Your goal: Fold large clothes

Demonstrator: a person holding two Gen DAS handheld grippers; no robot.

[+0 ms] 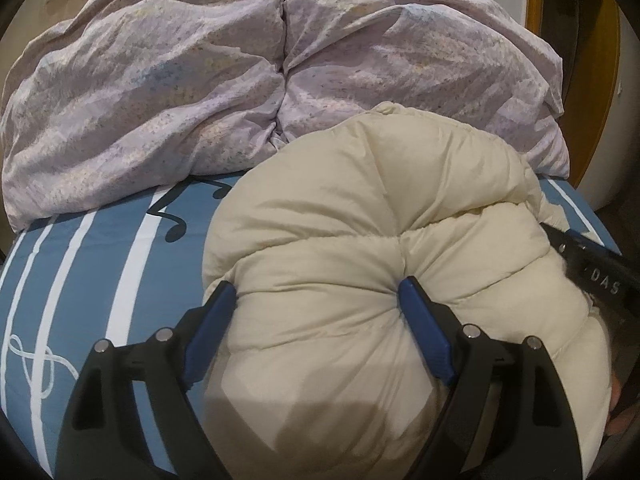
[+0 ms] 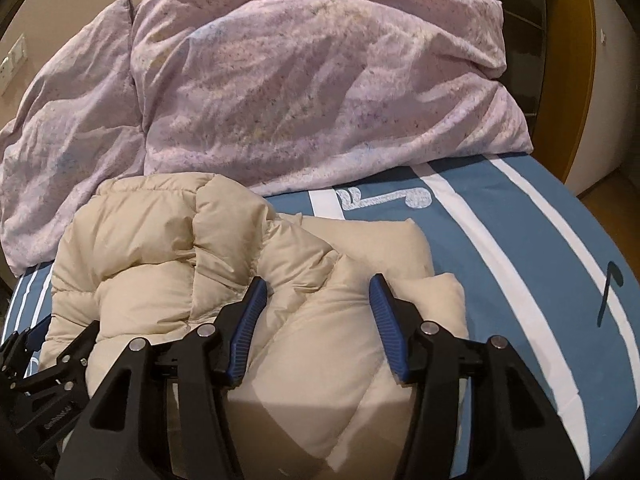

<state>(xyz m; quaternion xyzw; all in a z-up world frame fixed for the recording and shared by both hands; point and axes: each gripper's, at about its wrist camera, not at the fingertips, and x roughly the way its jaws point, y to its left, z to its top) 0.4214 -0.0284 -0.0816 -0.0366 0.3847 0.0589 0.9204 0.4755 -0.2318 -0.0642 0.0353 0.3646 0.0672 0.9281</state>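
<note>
A cream puffy down jacket lies bunched on the blue striped bed sheet. My left gripper is open, its blue fingers straddling a puffy fold at the jacket's near edge and pressing into it. In the right wrist view the same jacket lies folded in a thick bundle. My right gripper is open, its fingers set over the jacket's right part. The right gripper's black body shows at the right edge of the left view; the left gripper's body shows at lower left of the right view.
A crumpled lilac duvet fills the far side of the bed, touching the jacket's far edge. The sheet with white stripes and music notes extends right. A wooden frame and white wall stand far right.
</note>
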